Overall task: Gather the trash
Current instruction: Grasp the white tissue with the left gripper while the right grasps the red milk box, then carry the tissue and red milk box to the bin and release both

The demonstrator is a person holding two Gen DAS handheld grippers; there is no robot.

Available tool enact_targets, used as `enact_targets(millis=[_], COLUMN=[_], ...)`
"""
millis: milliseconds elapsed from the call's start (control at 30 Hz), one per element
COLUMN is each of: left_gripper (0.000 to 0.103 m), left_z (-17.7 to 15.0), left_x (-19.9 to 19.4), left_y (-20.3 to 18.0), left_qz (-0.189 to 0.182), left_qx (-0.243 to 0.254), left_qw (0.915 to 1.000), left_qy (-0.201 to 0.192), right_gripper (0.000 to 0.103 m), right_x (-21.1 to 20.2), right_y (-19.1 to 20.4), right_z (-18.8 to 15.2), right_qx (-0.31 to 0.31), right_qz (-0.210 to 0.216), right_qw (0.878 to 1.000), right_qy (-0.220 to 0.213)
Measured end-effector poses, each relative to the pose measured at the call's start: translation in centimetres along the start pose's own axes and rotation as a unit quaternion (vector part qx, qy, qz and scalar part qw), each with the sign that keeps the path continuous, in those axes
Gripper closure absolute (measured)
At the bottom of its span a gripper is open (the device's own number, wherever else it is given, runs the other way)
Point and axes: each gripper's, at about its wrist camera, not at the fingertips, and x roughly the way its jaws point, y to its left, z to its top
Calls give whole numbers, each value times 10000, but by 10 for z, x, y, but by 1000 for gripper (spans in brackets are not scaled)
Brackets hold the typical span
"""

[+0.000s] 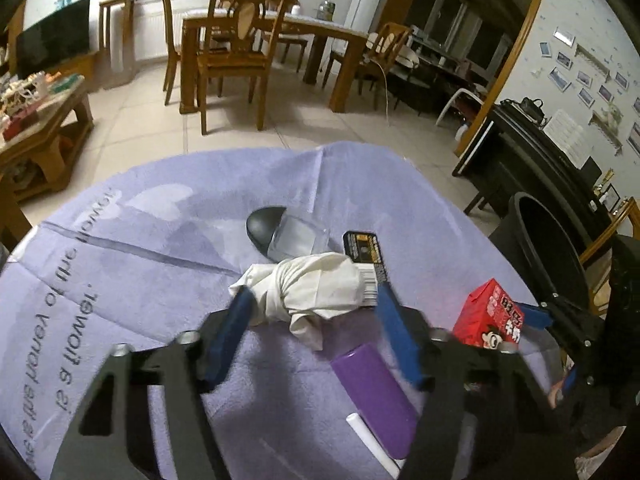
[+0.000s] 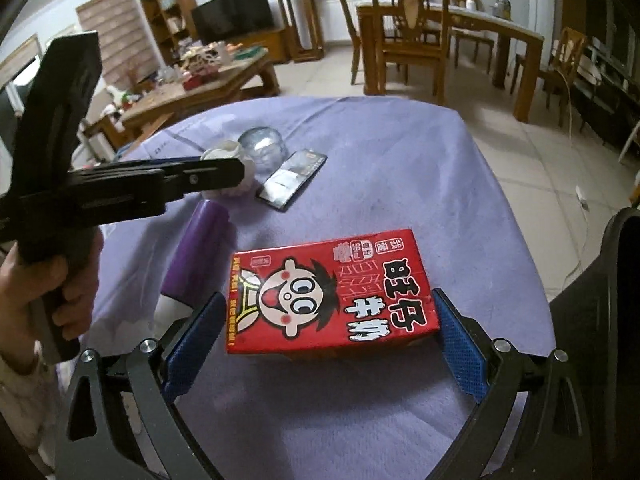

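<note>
A crumpled white tissue (image 1: pixel 316 288) lies on the purple tablecloth (image 1: pixel 140 240). My left gripper (image 1: pixel 312 304) is open, its blue fingers on either side of the tissue's near end. A red milk carton (image 2: pixel 332 296) lies on the cloth between the open blue fingers of my right gripper (image 2: pixel 328 320); its sides are near the pads, contact unclear. The carton (image 1: pixel 490 314) and right gripper also show at the right of the left wrist view. A purple tube (image 1: pixel 374 392), a black packet (image 1: pixel 366 256) and a clear plastic cup (image 1: pixel 296 236) lie close by.
A black bin (image 1: pixel 548 248) stands by the table's right edge. The left gripper's body (image 2: pixel 120 188) and the hand holding it fill the left of the right wrist view. A dining table with chairs (image 1: pixel 240 40) and a cluttered coffee table (image 2: pixel 200 80) stand beyond.
</note>
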Motion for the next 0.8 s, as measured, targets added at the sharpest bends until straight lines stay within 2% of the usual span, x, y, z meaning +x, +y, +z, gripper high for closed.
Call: enact_targets(millis=[33,133,267,400,567,700,800], left_gripper=[55,66,75,75,75,75,75], left_z=[-1,-4,-4,-5,-4,-2,-1], left_x=[1,-1,-10,-28,-52,-65,-68], left_y=[2,7,5,7,-8,-42,-71], left_qz=[2,-12,57,67,-102,-304,-489], left_qx=[-7,-30,18,-147,-212,-30,136], left_qw=[10000,10000,9997,9984,9958,9940,9924], left_qy=[10,-69,-235,-548,-887,-1049,-1124], right_gripper=[11,12,12,12,12,12,12], right_x=[1,-1,-12,-35,-83,-123,-147], right_y=[1,-1,-8,-18,-48,-73,-91], right_z=[1,-1,-7,-18,-29,-45,-58], right_qx=[9,90,144,303,844,1153,1291], right_qz=[17,91,135,288,672,619,430], right_qw=[10000,9999,9995,9974,9854,9739,9669], right_qy=[-15,-67,-264,-590,-1321,-1852,-2158])
